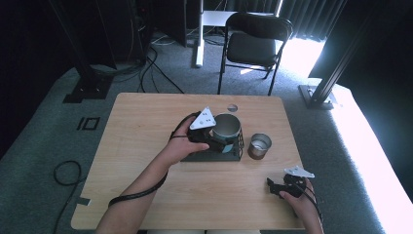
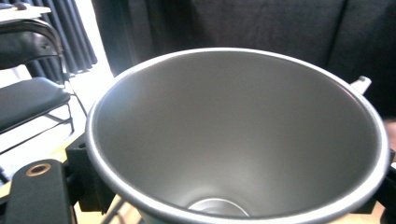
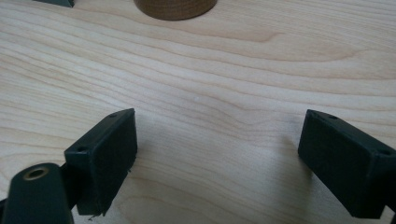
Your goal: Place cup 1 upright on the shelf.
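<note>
A large steel cup (image 1: pixel 227 126) stands tilted over a flat black base (image 1: pixel 207 157) at the table's middle. My left gripper (image 1: pixel 221 141) is shut on the large steel cup, one jaw on each side of its wall. In the left gripper view the cup's open mouth (image 2: pixel 233 140) faces the camera, and a black fingertip (image 2: pixel 91 179) presses its left side. A smaller steel cup (image 1: pixel 259 145) stands just right of the base. My right gripper (image 1: pixel 273 185) rests low near the front right edge, open with nothing between its fingers (image 3: pixel 105 154) over bare wood (image 3: pixel 219 116).
The wooden table (image 1: pixel 146 190) has a round grommet hole (image 1: pixel 232 107) at the back. A round brownish base (image 3: pixel 175 8) lies ahead of the right gripper. Behind the table stand a black folding chair (image 1: pixel 253 44), cables and frame posts on grey carpet.
</note>
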`<action>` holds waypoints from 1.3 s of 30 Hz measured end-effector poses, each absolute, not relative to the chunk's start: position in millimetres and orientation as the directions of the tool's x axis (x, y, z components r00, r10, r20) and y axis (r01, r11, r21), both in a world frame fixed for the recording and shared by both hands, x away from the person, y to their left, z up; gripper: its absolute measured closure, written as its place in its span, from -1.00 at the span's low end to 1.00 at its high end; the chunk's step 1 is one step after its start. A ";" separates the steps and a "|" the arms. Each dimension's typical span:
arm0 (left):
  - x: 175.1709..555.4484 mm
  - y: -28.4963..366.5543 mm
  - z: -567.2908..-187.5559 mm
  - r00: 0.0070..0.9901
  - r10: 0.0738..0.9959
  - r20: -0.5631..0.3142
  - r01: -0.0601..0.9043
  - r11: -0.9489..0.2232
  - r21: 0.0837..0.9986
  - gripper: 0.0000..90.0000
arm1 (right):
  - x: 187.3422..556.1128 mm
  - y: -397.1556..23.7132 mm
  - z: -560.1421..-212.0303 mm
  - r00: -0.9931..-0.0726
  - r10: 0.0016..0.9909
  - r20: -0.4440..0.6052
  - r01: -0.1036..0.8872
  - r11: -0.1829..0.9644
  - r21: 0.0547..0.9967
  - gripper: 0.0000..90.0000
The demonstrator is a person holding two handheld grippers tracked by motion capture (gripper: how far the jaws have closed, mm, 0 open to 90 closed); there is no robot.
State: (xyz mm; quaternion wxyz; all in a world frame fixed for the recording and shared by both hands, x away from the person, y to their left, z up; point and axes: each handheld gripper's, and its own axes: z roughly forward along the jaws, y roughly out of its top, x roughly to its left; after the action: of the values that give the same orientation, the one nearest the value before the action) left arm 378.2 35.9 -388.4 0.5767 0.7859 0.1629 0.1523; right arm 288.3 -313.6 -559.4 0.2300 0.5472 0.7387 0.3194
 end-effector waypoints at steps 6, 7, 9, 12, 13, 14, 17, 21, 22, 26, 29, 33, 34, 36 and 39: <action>386.2 51.6 -386.1 0.878 0.476 0.058 0.082 -0.268 0.960 -0.68 | 288.4 -313.7 -559.3 -0.296 0.955 0.010 0.662 0.197 0.723 -0.75; 387.7 54.4 -385.9 0.873 0.485 0.054 0.087 -0.263 0.961 -0.68 | 288.4 -313.7 -559.3 -0.295 0.955 0.010 0.662 0.197 0.723 -0.75; 389.9 58.4 -385.8 0.867 0.496 0.056 0.086 -0.259 0.962 -0.68 | 288.4 -313.7 -559.3 -0.296 0.955 0.010 0.662 0.197 0.724 -0.75; 394.1 65.7 -386.1 0.856 0.516 0.048 0.093 -0.245 0.965 -0.68 | 288.3 -313.7 -559.4 -0.296 0.955 0.010 0.661 0.197 0.724 -0.75; 395.8 68.3 -386.4 0.853 0.520 0.047 0.096 -0.245 0.965 -0.68 | 288.4 -313.7 -559.4 -0.296 0.955 0.010 0.661 0.198 0.724 -0.75; 397.4 70.8 -387.0 0.849 0.528 0.042 0.101 -0.240 0.966 -0.68 | 288.4 -313.7 -559.4 -0.296 0.955 0.010 0.661 0.198 0.724 -0.75; 402.6 78.6 -390.2 0.839 0.543 0.033 0.113 -0.234 0.966 -0.68 | 288.4 -313.7 -559.4 -0.295 0.955 0.010 0.662 0.197 0.724 -0.75; 410.5 87.5 -398.9 0.827 0.562 0.029 0.127 -0.237 0.963 -0.68 | 288.3 -313.6 -559.3 -0.295 0.955 0.011 0.662 0.196 0.723 -0.75; 412.3 89.1 -400.5 0.824 0.566 0.022 0.134 -0.232 0.964 -0.68 | 288.3 -313.6 -559.3 -0.295 0.955 0.011 0.662 0.197 0.723 -0.75; 421.2 97.2 -411.9 0.809 0.588 -0.007 0.156 -0.204 0.967 -0.68 | 288.3 -313.7 -559.3 -0.295 0.955 0.011 0.662 0.197 0.723 -0.75; 428.2 102.9 -423.5 0.793 0.609 -0.012 0.170 -0.203 0.964 -0.68 | 288.3 -313.7 -559.3 -0.295 0.955 0.010 0.662 0.197 0.723 -0.75; 431.3 107.1 -434.4 0.786 0.617 -0.028 0.195 -0.204 0.959 -0.68 | 288.3 -313.7 -559.3 -0.295 0.955 0.011 0.662 0.196 0.723 -0.75; 431.7 107.8 -436.7 0.787 0.616 -0.036 0.203 -0.203 0.958 -0.68 | 288.3 -313.7 -559.3 -0.295 0.955 0.011 0.662 0.196 0.723 -0.75; 431.9 109.1 -441.2 0.787 0.616 -0.031 0.200 -0.207 0.958 -0.68 | 288.3 -313.7 -559.3 -0.295 0.955 0.011 0.662 0.197 0.723 -0.75; 432.6 110.8 -447.8 0.787 0.616 -0.041 0.214 -0.210 0.954 -0.68 | 288.3 -313.7 -559.3 -0.295 0.955 0.011 0.662 0.197 0.723 -0.75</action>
State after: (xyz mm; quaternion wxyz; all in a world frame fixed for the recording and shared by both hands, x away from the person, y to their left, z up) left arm 432.6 110.8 -447.8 0.5655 0.7573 0.2742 0.1776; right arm 288.3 -313.7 -559.3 0.2294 0.5474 0.7387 0.3193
